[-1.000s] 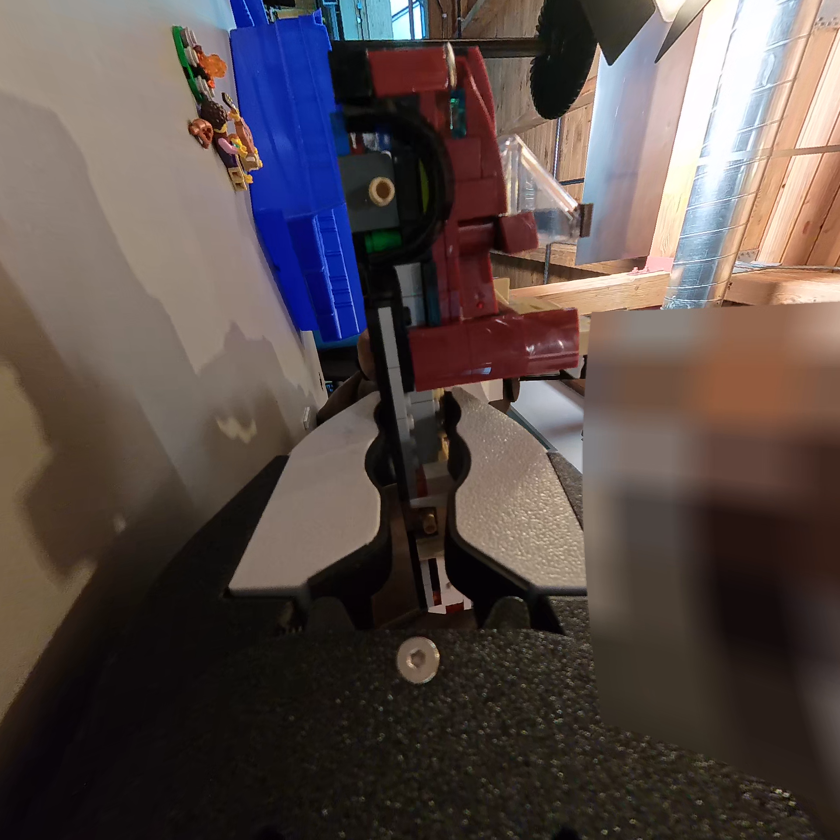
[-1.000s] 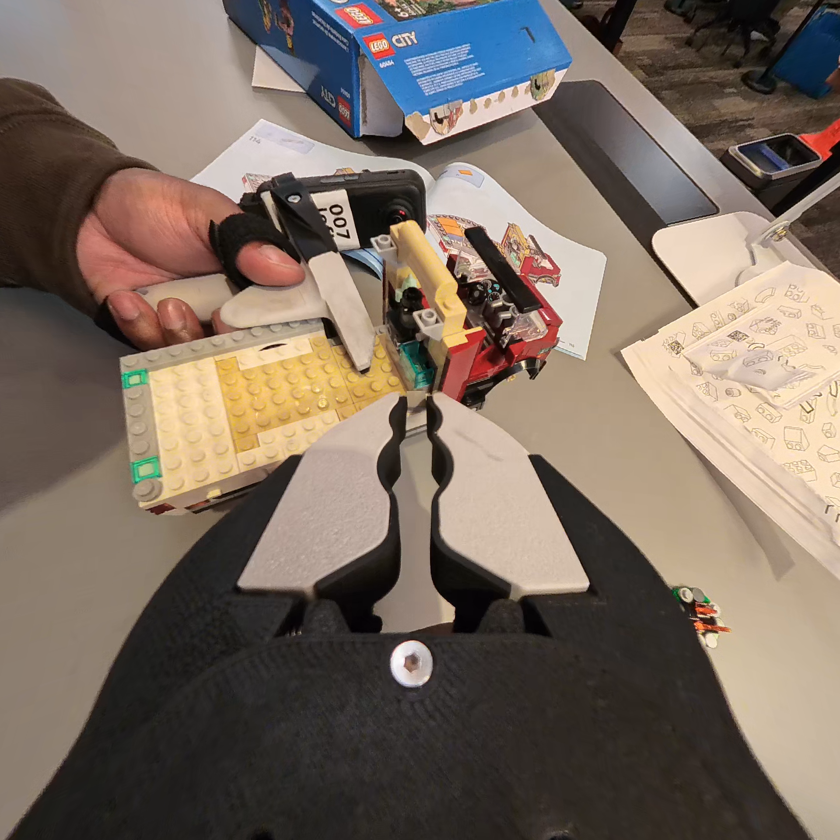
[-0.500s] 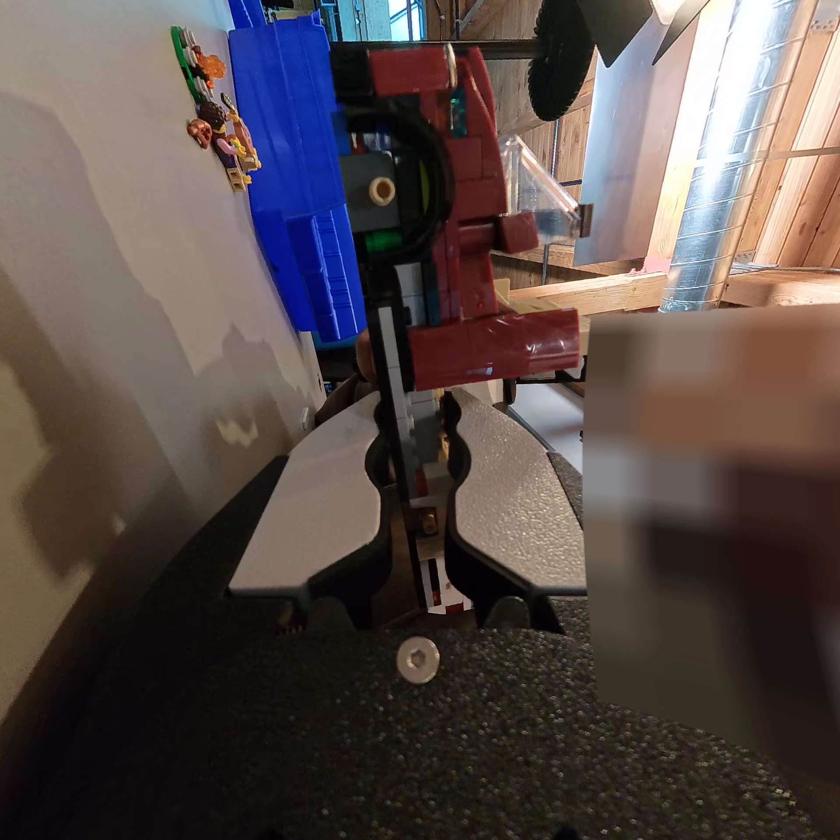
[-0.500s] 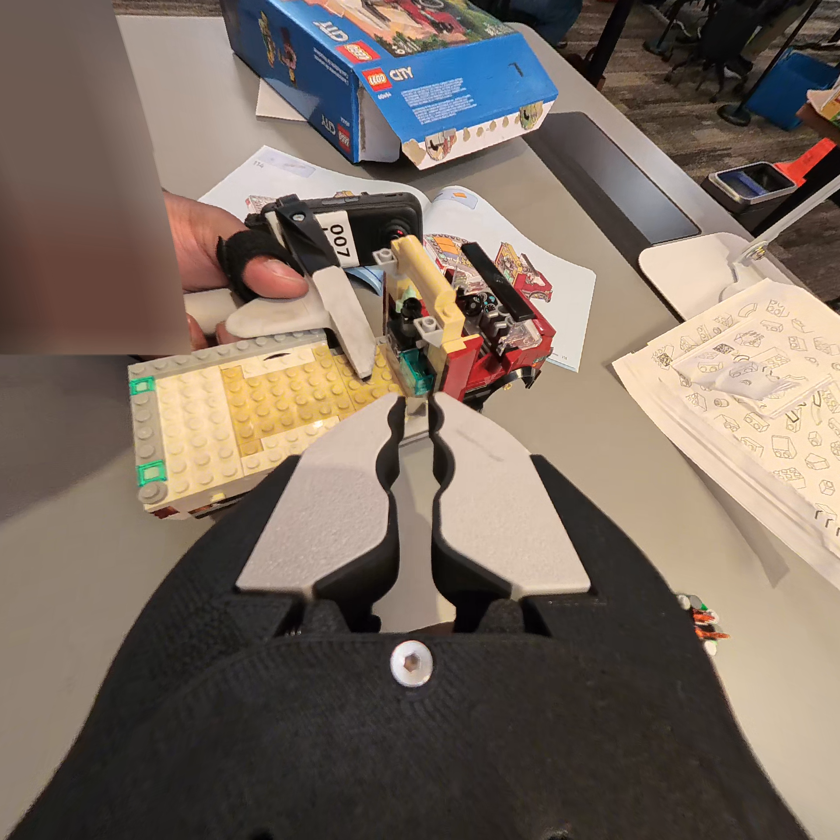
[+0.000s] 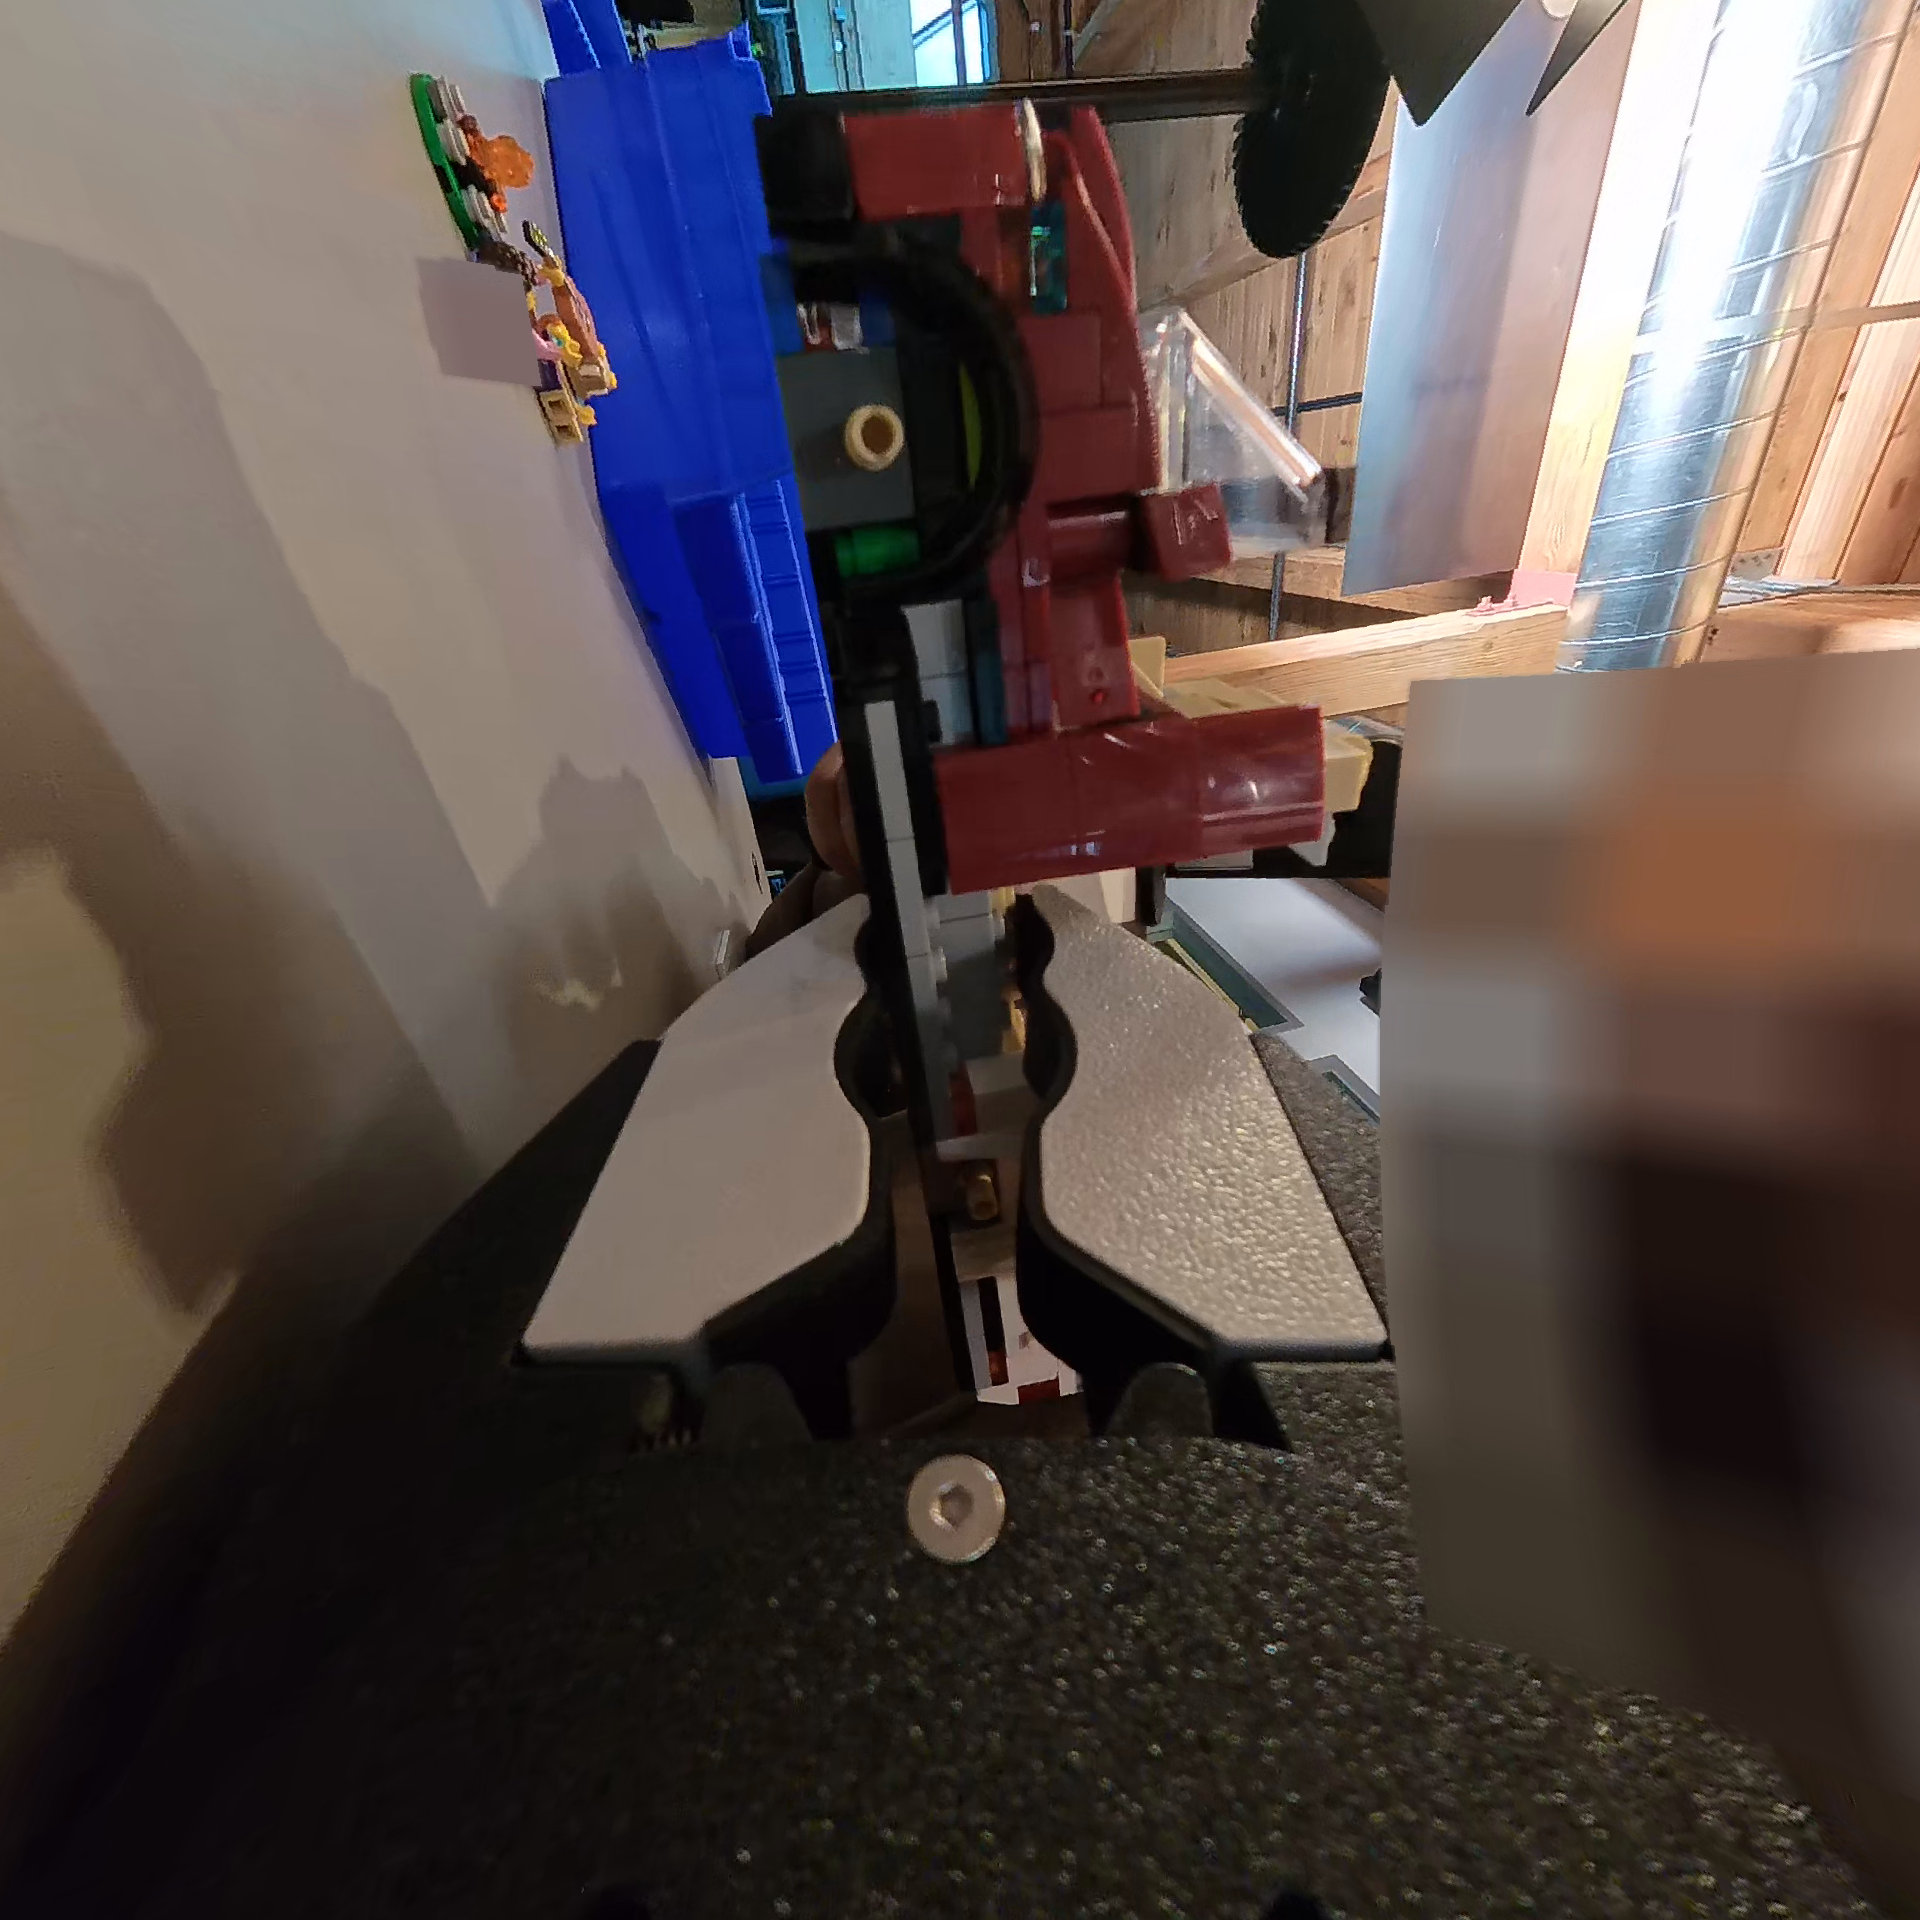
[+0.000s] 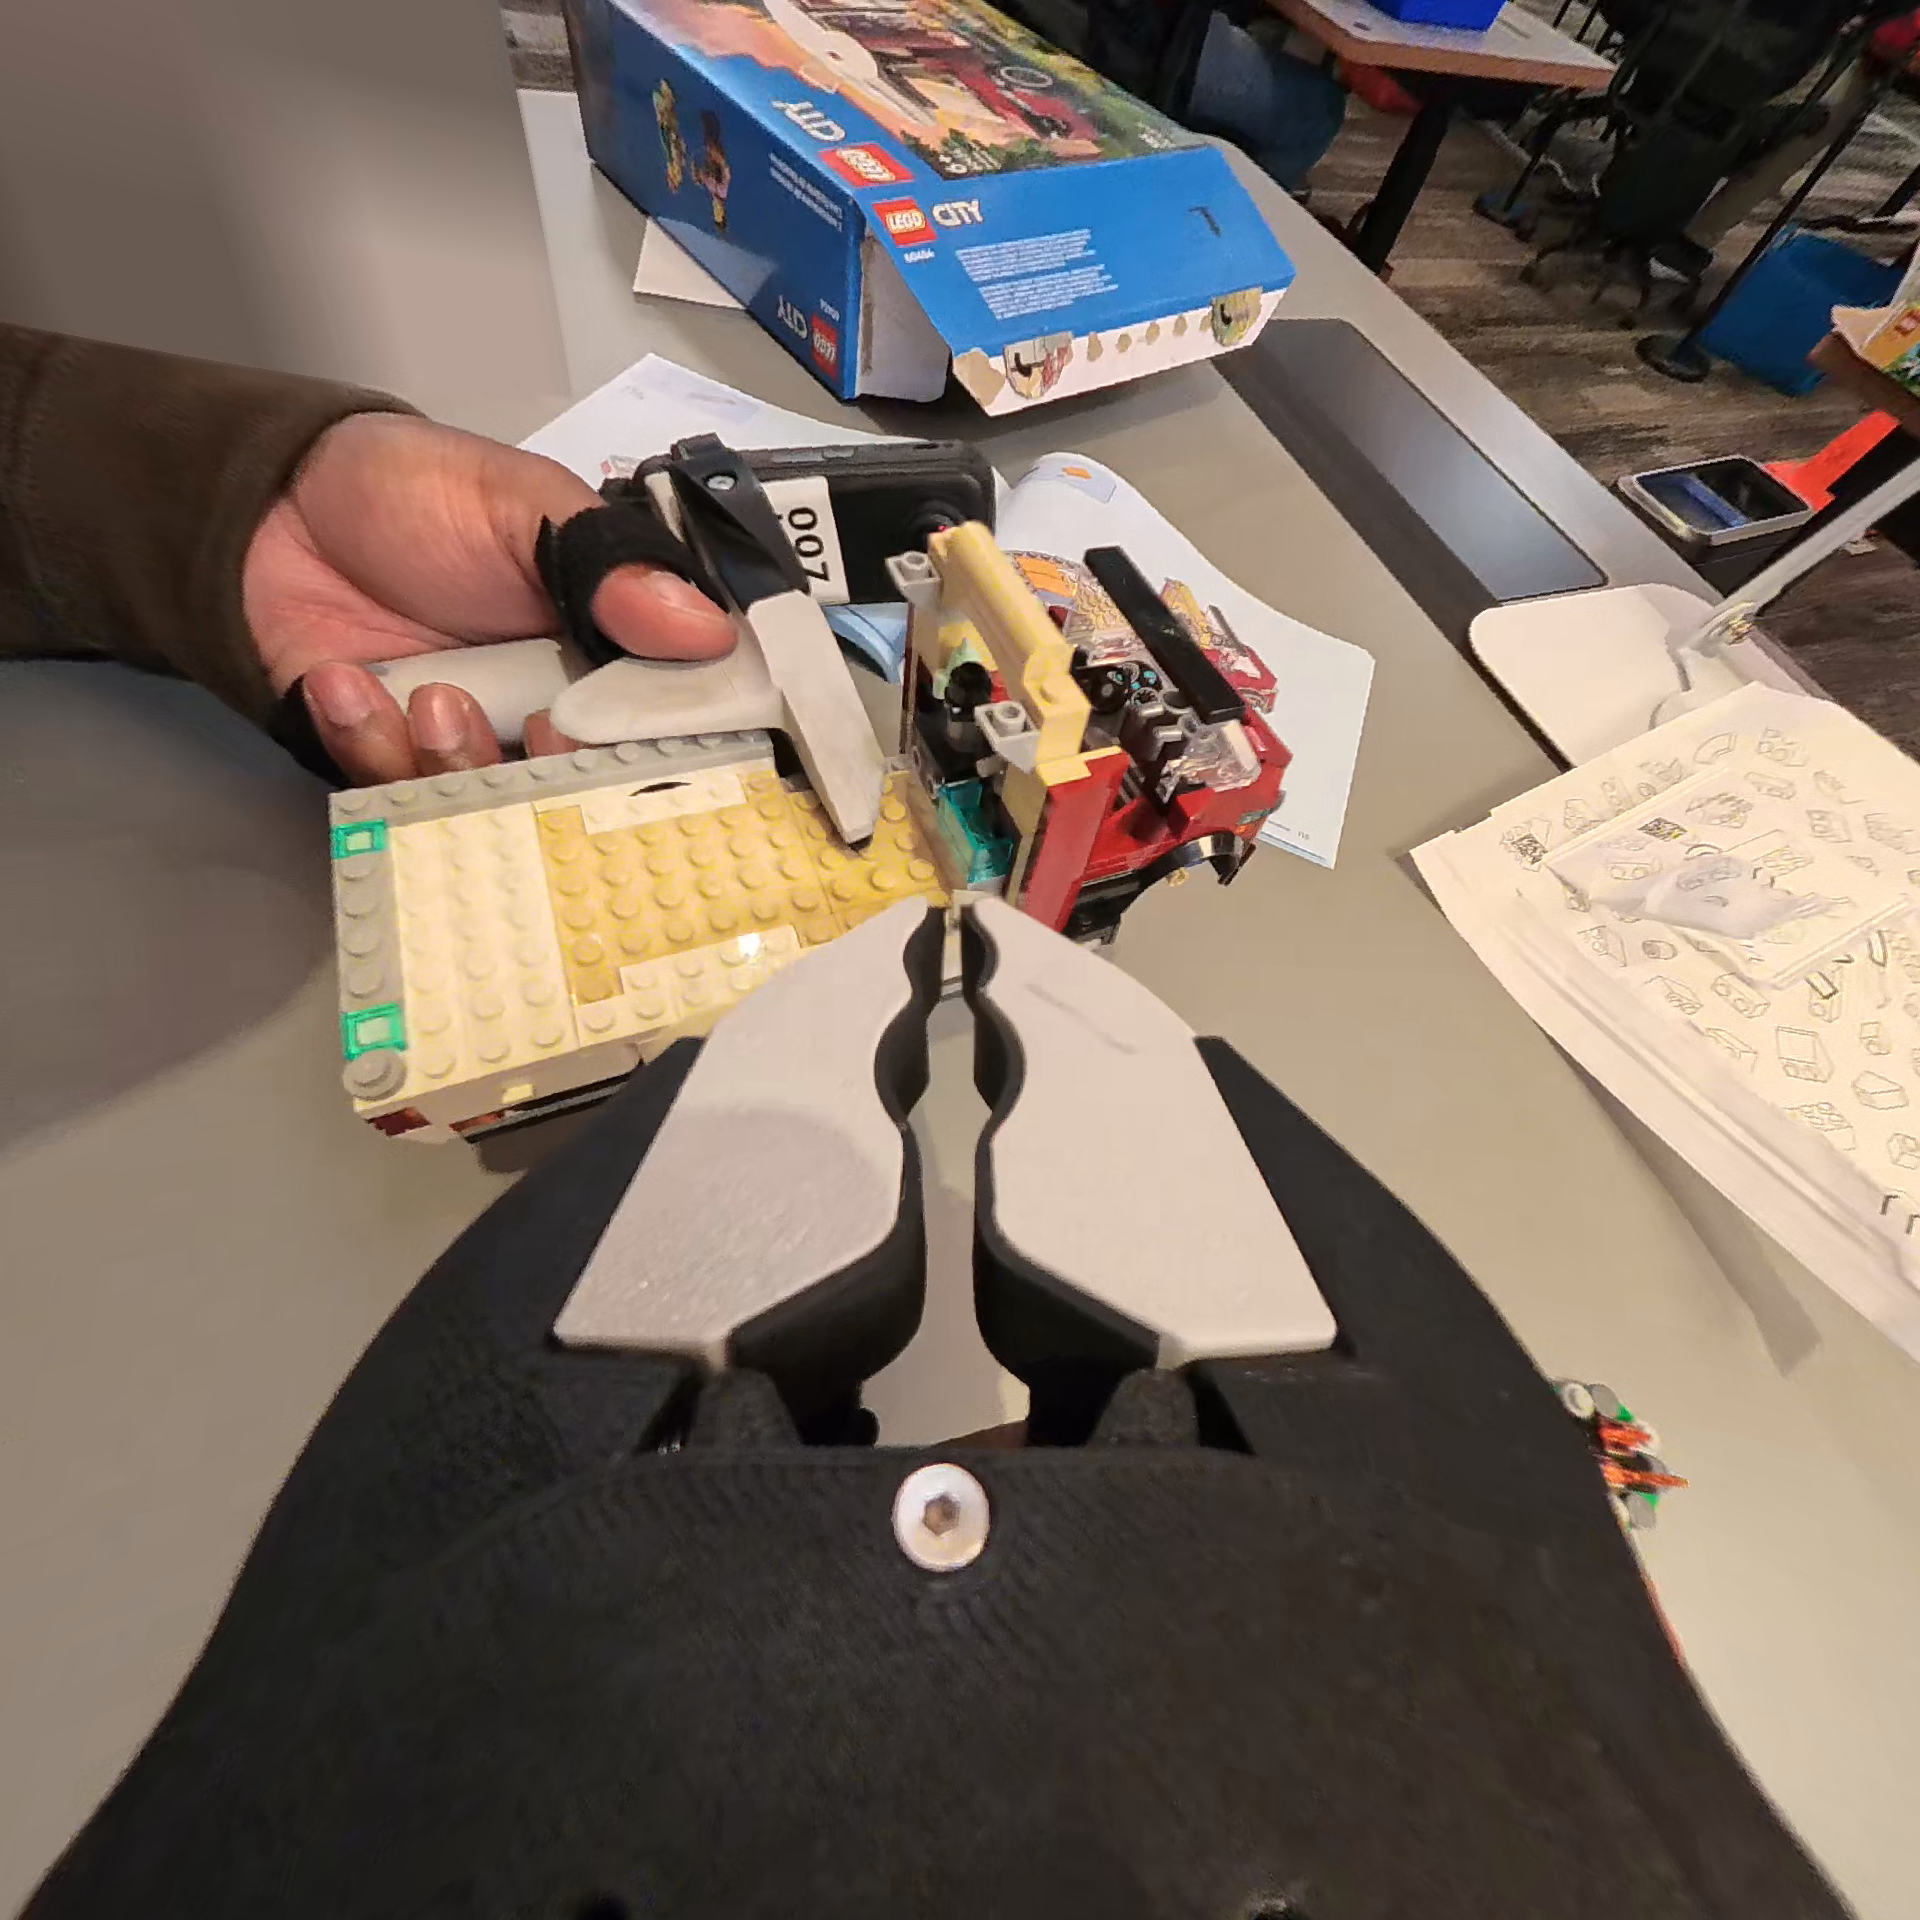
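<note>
A brick-built truck with a tan and white studded bed (image 6: 644, 894) and a red cab (image 6: 1132, 831) is held just above the grey table. My left gripper (image 5: 951, 925) is shut on the bed's edge. The truck (image 5: 1081, 416) stands on end in the left wrist view. In the right wrist view a hand holds that gripper, and its grey finger (image 6: 821, 717) presses on the bed by the cab. My right gripper (image 6: 951, 920) is shut, with its tips at the truck's near edge behind the cab. I cannot tell whether anything lies between its pads.
A blue toy box (image 6: 935, 208) lies at the back, with an open instruction booklet (image 6: 1299, 675) under the truck. Printed paper bags (image 6: 1714, 914) lie at the right. Small loose pieces (image 6: 1616, 1455) sit near the right edge. A blue bin (image 5: 686, 364) and minifigure parts (image 5: 520, 260) show in the left wrist view. Left and right tips are no more than a few centimetres apart.
My right gripper's jaws have closed from a narrow gap to nearly touching, still at the truck's near edge. The left gripper's hold on the truck has not changed.
</note>
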Demonstrator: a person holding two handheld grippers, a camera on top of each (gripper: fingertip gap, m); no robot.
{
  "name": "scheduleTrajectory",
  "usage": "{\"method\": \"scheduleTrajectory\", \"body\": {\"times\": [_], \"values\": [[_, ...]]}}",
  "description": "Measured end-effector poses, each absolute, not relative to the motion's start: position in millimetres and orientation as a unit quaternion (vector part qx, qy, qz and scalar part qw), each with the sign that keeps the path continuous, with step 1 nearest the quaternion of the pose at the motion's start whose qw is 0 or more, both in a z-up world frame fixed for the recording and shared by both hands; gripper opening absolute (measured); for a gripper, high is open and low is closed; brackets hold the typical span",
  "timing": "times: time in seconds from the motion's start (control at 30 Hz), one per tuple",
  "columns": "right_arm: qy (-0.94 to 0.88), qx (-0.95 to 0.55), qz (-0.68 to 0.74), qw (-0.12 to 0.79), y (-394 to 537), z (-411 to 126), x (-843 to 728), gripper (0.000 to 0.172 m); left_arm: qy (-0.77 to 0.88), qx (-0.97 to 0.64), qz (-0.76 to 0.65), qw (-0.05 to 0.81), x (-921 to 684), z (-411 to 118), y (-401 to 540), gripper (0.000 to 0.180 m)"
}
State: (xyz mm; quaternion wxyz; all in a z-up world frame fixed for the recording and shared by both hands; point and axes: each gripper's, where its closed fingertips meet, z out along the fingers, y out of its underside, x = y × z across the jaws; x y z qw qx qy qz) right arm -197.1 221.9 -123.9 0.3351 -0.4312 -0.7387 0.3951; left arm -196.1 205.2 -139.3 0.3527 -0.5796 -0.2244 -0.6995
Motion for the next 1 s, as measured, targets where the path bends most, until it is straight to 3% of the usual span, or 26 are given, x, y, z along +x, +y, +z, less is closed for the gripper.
{"method": "scheduleTrajectory", "body": {"times": [1.0], "values": [[-0.732,-0.429,0.385,0.364,227.0,-126.1,-206.4,0.003,-0.227,-0.577,-0.701,0.353,-197.6,-139.2,205.7,0.022]]}}
